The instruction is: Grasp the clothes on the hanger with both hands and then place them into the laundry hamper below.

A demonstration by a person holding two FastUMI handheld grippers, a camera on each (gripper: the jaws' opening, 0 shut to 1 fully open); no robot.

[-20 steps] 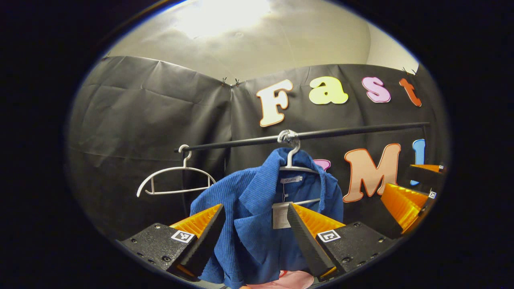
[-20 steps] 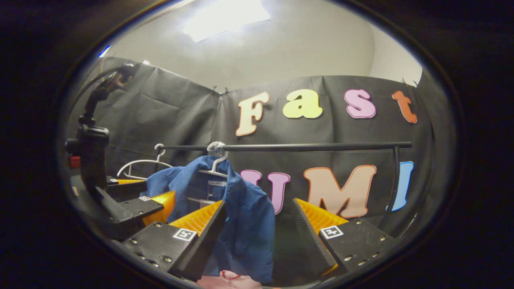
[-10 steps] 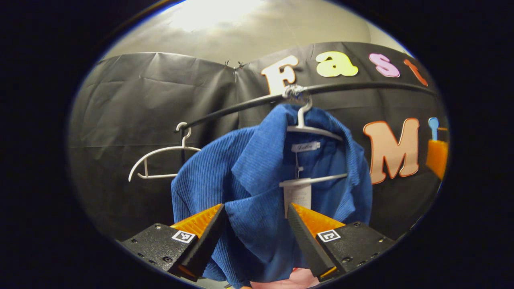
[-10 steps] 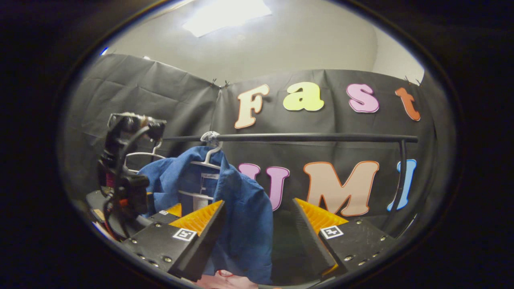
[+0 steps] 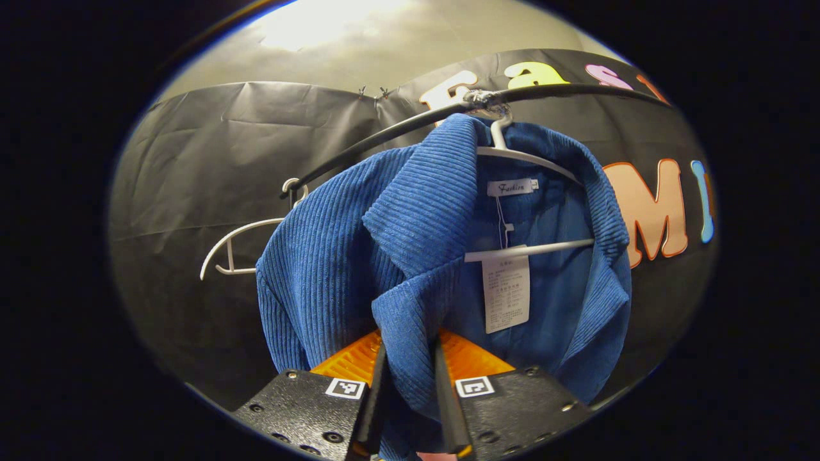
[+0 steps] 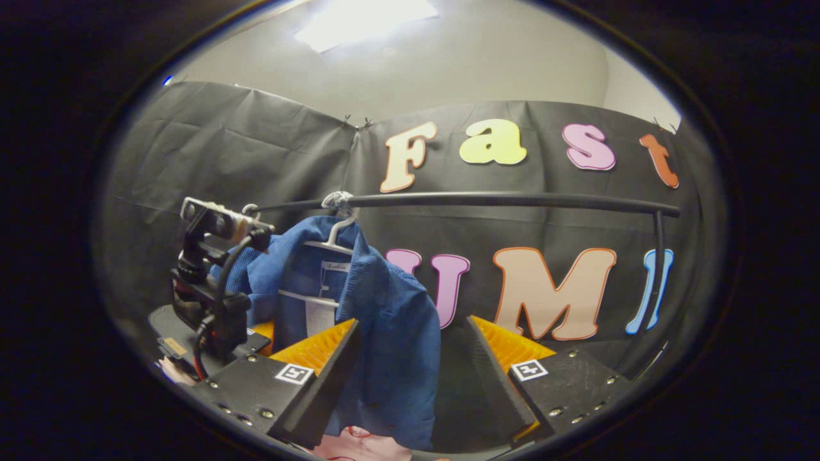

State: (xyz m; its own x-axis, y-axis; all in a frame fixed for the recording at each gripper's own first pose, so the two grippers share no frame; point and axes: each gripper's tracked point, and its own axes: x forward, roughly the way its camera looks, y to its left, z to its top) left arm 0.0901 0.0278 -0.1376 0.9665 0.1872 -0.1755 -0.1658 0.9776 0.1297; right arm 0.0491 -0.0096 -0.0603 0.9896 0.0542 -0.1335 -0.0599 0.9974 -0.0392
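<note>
On the black rail [image 5: 397, 131] that crosses the booth, a blue corduroy jacket [image 5: 333, 256] hangs from a white hanger [image 5: 512, 153], its collar turned out and a paper tag [image 5: 506, 291] dangling from the hanger's lower bar. In the left gripper view, the left gripper [image 5: 410, 384] has its two fingers drawn in close on a fold of the jacket's front edge, the ribbed cloth pinched between them with both fingers pressing on it. A second white hanger [image 5: 237, 246], bare, hangs on the rail just past the jacket's shoulder.

In the right gripper view the jacket [image 6: 391, 320] hangs at the left part of the rail [image 6: 500, 200], its near front panel drooping down between the right gripper's [image 6: 410, 378] fingers. Those fingers stand wide apart; the cloth lies against the left-hand finger, while the other finger stands clear of it. The left gripper [image 6: 211, 307] appears farther off at the jacket's far side, a small camera mounted on top and a cable looping down its body. Something pink [image 6: 359, 445] peeks out below the jacket's hem, too little of it visible to name
</note>
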